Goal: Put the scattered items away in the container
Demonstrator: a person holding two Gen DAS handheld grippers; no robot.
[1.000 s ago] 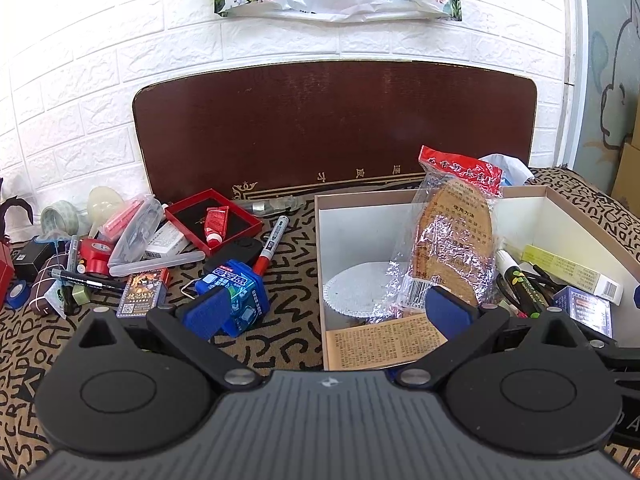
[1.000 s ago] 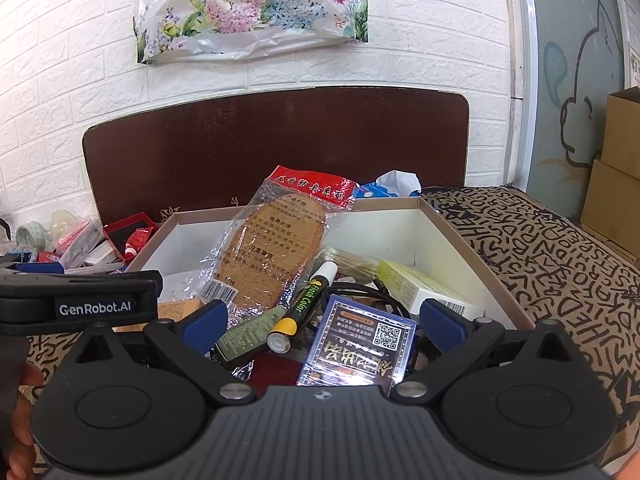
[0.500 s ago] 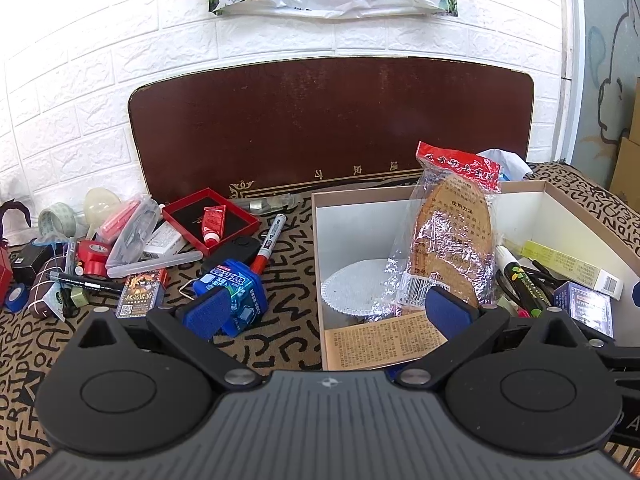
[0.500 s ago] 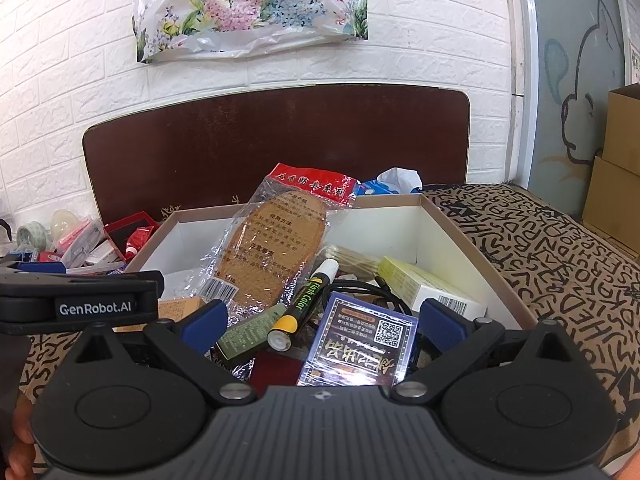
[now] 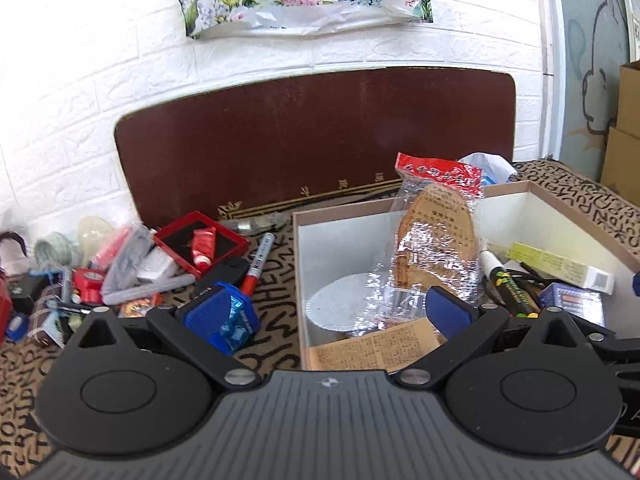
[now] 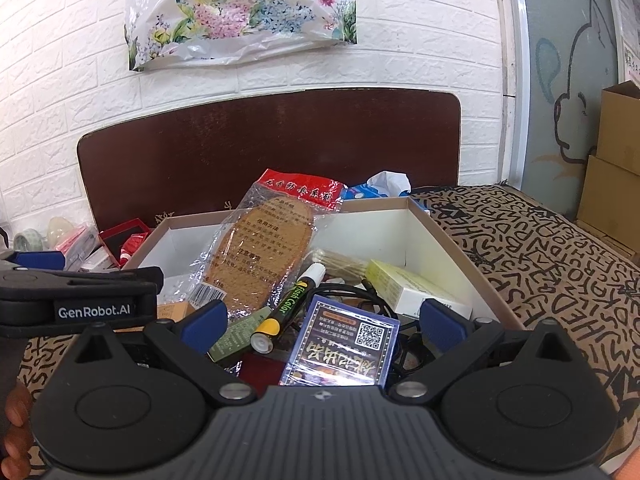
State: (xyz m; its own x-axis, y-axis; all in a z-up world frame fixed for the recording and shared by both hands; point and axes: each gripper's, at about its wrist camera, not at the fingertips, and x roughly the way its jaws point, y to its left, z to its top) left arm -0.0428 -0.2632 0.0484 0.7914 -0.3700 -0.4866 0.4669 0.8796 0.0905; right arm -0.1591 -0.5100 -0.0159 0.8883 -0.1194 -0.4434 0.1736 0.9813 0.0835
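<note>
A white cardboard box [image 5: 344,236] [image 6: 384,232] stands on the patterned cloth and holds a bagged insole [image 5: 436,240] [image 6: 264,256], a marker [image 6: 290,304], a card pack [image 6: 344,348], a yellow-white carton [image 6: 412,292] and a paper doily [image 5: 340,308]. Scattered items lie left of it: a blue packet [image 5: 236,324], a red-tipped marker [image 5: 256,264], a red tray [image 5: 200,240] with a tube. My left gripper [image 5: 324,312] is open and empty above the box's near left corner. My right gripper [image 6: 322,320] is open and empty over the box's near edge.
A dark brown board [image 5: 312,136] leans on the white brick wall behind. Tape rolls, pens and small packs [image 5: 80,272] pile at the far left. Cardboard cartons [image 6: 616,160] stand at the right. The left gripper's body [image 6: 76,300] shows at left in the right wrist view.
My left gripper has drifted a little left and tilted up, so the box sits further right in its view. My right gripper has barely moved. Both stay open.
</note>
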